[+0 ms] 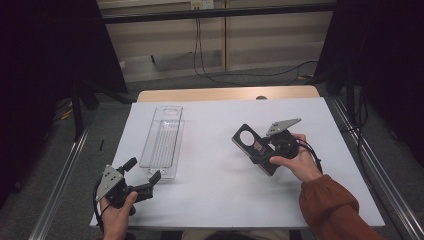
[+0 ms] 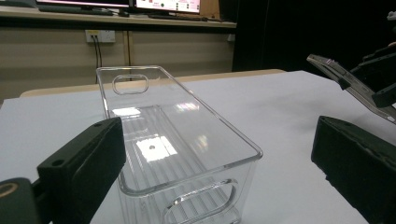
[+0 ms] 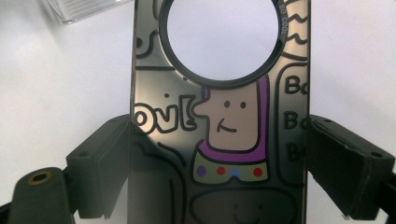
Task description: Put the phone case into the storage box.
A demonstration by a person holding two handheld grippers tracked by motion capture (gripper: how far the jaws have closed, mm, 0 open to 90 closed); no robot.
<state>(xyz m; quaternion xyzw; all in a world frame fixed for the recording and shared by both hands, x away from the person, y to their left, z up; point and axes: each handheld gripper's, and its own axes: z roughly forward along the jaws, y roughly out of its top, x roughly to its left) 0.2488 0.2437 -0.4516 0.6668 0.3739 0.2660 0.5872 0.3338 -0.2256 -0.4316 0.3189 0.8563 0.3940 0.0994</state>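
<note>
Surface [image 1: 225,165], white sheet over it, carries a clear plastic bin [image 1: 162,142] lying lengthwise toward the left edge, open top up, handle cutouts at both ends, prob. so things drop straight in. Left gripper [image 1: 145,175] sits near the front left corner, jaws spread and empty, aimed at the bin's near end, likely ready to steady it. Phone case [image 1: 257,147], dark w/ cartoon print and round camera hole, is right of centre, off the sheet, tilted. Right gripper [image 3: 212,154] is clamped on its long edges, a grip that keeps the flat case from twisting.
</note>
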